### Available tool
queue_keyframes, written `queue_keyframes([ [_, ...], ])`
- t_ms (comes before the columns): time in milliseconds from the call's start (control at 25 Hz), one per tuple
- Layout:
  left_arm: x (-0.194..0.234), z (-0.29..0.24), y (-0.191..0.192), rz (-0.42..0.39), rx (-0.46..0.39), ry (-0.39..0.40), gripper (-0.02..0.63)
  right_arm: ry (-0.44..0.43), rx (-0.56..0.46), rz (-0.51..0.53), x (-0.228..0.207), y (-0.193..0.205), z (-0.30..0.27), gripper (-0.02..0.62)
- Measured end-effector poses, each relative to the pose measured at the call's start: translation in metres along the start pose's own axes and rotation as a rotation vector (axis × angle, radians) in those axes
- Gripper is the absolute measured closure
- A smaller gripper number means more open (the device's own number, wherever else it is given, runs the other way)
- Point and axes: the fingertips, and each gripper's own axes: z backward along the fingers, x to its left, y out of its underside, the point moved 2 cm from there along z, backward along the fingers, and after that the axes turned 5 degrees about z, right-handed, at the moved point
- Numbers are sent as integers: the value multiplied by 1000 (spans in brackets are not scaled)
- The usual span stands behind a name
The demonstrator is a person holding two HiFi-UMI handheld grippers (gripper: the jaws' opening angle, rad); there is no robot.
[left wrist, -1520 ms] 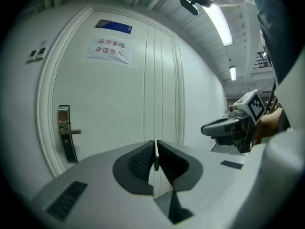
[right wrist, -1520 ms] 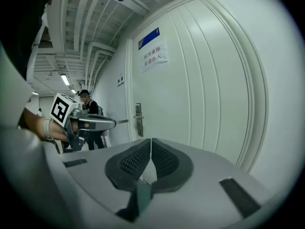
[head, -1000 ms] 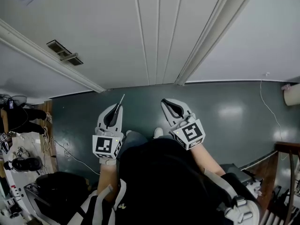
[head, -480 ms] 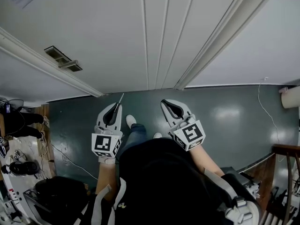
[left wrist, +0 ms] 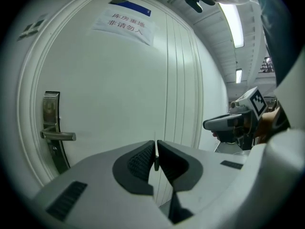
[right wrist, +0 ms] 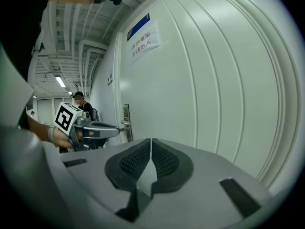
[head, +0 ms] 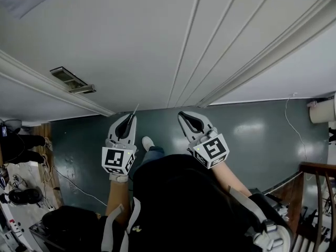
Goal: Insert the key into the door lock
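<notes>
A white door (head: 157, 41) fills the upper head view, its metal lock plate and lever handle (head: 73, 81) at the left. My left gripper (head: 130, 118) is shut on a thin metal key (head: 135, 111) that points at the door's foot. In the left gripper view the key (left wrist: 155, 152) stands edge-on between the pads, and the lock plate with its lever (left wrist: 53, 128) lies far off to the left. My right gripper (head: 185, 115) is shut with nothing in it. The right gripper view shows its closed pads (right wrist: 151, 149), the left gripper (right wrist: 93, 130) and the lock plate (right wrist: 126, 123) beyond.
A paper notice (left wrist: 124, 22) hangs high on the door. The floor (head: 252, 135) is dark green. Bags and gear (head: 21, 188) lie at the left, a wooden railing (head: 315, 193) at the right. A person (right wrist: 82, 104) stands down the corridor.
The door has drawn nearer and fills more of the head view. Both grippers keep their pose, and the left one still holds the key.
</notes>
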Motion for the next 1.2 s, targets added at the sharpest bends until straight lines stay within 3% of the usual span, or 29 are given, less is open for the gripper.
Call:
queue_keyframes([
  [160, 33, -13, -6, 11, 4, 28, 578, 19, 24, -1, 1, -13, -36, 575],
  [600, 113, -4, -4, 83, -5, 71, 578, -33, 33, 9, 33, -38, -131, 575],
  [840, 153, 21, 15, 183, 4, 19, 578, -101, 30, 49, 59, -46, -174, 575],
  [1200, 180, 49, 42, 299, 10, -83, 578, -243, 43, 98, 82, -55, -221, 575],
])
